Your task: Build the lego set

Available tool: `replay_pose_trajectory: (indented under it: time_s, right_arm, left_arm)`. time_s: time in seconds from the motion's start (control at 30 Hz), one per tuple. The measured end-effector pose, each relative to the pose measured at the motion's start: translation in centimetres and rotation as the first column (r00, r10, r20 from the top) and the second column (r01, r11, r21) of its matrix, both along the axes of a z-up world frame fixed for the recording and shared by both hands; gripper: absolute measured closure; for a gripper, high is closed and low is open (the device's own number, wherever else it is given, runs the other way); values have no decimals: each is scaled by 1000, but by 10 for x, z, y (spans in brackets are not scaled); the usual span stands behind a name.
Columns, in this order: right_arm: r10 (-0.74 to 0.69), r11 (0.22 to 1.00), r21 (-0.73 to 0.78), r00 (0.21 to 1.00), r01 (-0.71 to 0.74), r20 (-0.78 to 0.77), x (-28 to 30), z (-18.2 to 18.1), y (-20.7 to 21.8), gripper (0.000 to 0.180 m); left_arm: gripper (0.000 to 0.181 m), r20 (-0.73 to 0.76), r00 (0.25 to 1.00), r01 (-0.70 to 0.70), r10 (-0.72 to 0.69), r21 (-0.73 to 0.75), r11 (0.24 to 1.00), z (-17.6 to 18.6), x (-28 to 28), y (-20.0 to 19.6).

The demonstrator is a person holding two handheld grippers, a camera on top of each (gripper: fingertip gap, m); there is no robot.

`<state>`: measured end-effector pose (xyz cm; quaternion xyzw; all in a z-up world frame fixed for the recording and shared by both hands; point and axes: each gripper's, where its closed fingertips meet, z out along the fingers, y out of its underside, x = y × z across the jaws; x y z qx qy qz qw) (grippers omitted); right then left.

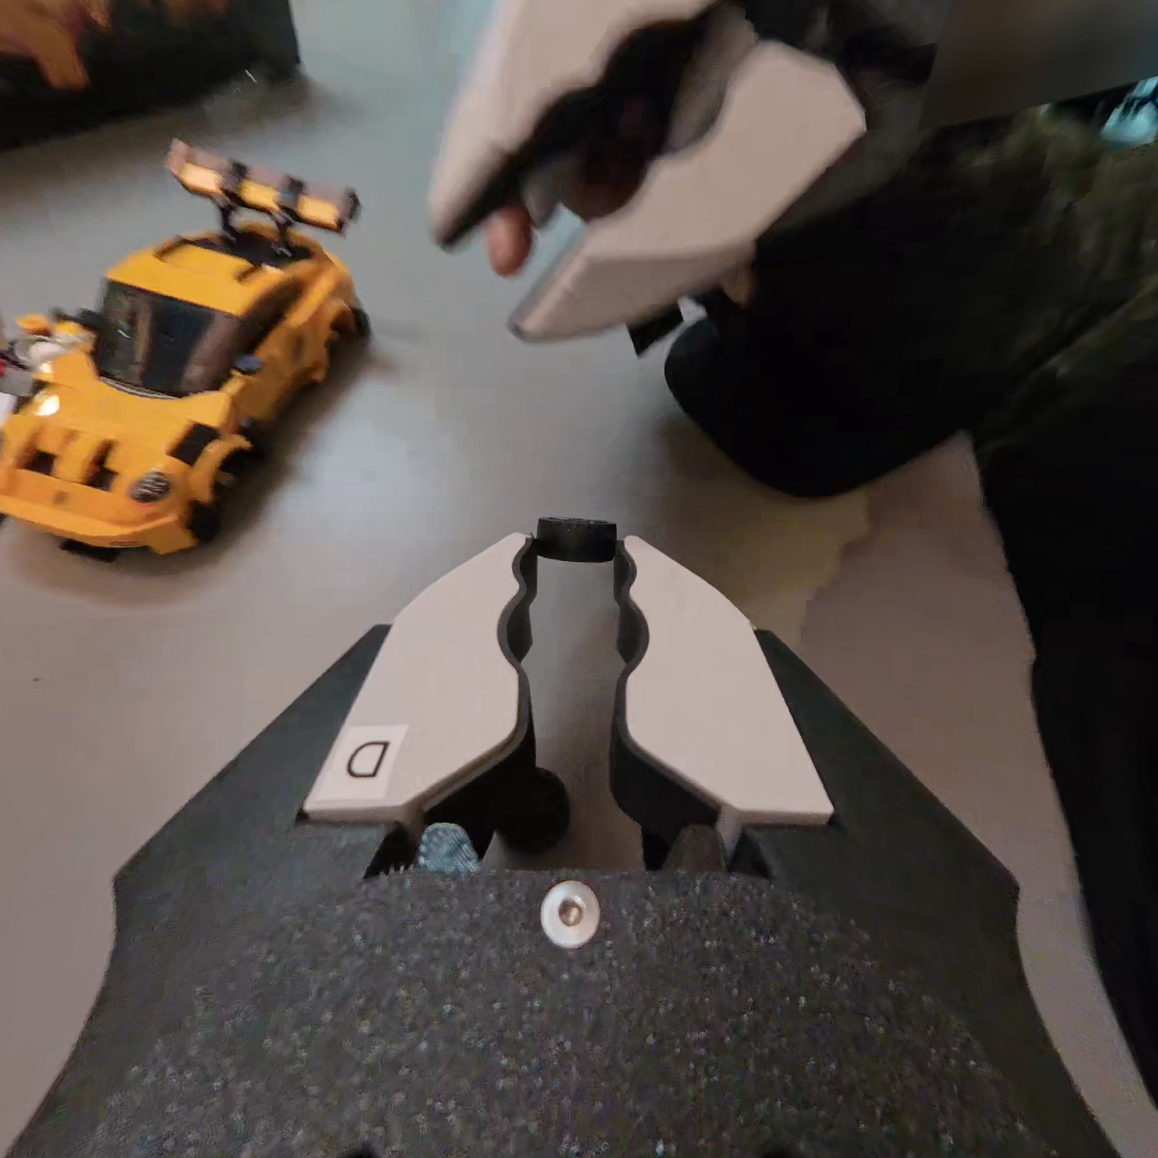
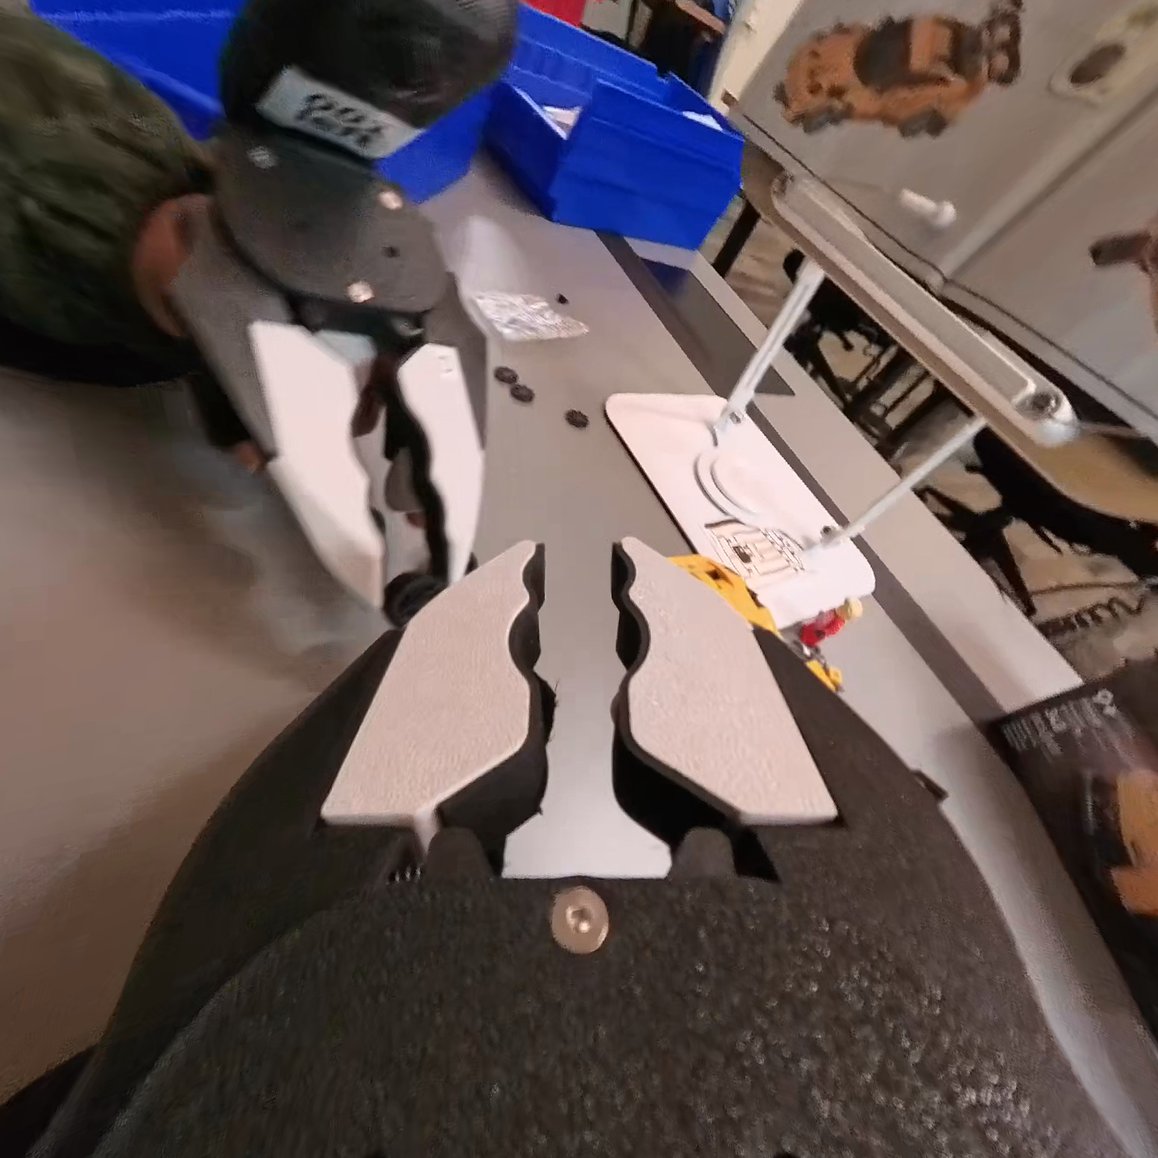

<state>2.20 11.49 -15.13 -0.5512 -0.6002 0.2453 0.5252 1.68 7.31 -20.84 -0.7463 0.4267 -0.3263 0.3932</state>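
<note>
Black rubber, a small round tyre point(image 1: 573, 539), sits pinched between the fingertips of the left hand-held gripper point(image 1: 574, 544), its flat face turned up and its axle axis roughly upright. Above and beyond it hangs the right hand-held gripper point(image 1: 551, 250), blurred in the left wrist view; in its own view it point(image 2: 578, 551) stands released, with bare grey tabletop point(image 2: 564, 451) showing in the gap. To the left of the left hand-held gripper, the yellow brick-built sports car point(image 1: 169, 388) rests on the tabletop, its long axis running from far to near, nose pointing toward the camera and slightly left. It carries a dark windscreen, black trim and a raised yellow rear wing. Loose small black round pieces point(image 2: 522, 393) lie farther along the tabletop, near a white stand base point(image 2: 664, 432) and blue plastic bins point(image 2: 626, 156).
</note>
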Motion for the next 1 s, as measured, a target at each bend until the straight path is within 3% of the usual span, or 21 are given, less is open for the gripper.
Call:
replay_pose_trajectory:
  time_s: [0.17, 0.5, 0.63, 0.77, 1.0]
  right_arm:
    - [-60, 998, -9, 998, 60, 27, 1, -9, 12, 162]
    - [-81, 997, -9, 995, 82, 52, 2, -15, 16, 163]
    - [-105, 994, -24, 993, 106, 50, 4, -15, 21, 163]
    - [-126, 990, -61, 991, 128, 41, 7, -13, 25, 162]
    - [-174, 983, -51, 985, 174, 5, 11, -10, 37, 153]
  left_arm:
    - [158, -283, 958, 63, -40, 72, 995, -38, 12, -10]
    - [158, -418, 908, 82, -34, 98, 992, -47, -2, -13]
    - [145, -369, 927, 89, -64, 50, 995, -44, 1, -17]
    - [138, -198, 979, 65, -52, 59, 996, -14, 2, -13]
    - [145, 86, 977, -210, 194, 262, 942, 49, -35, 30]
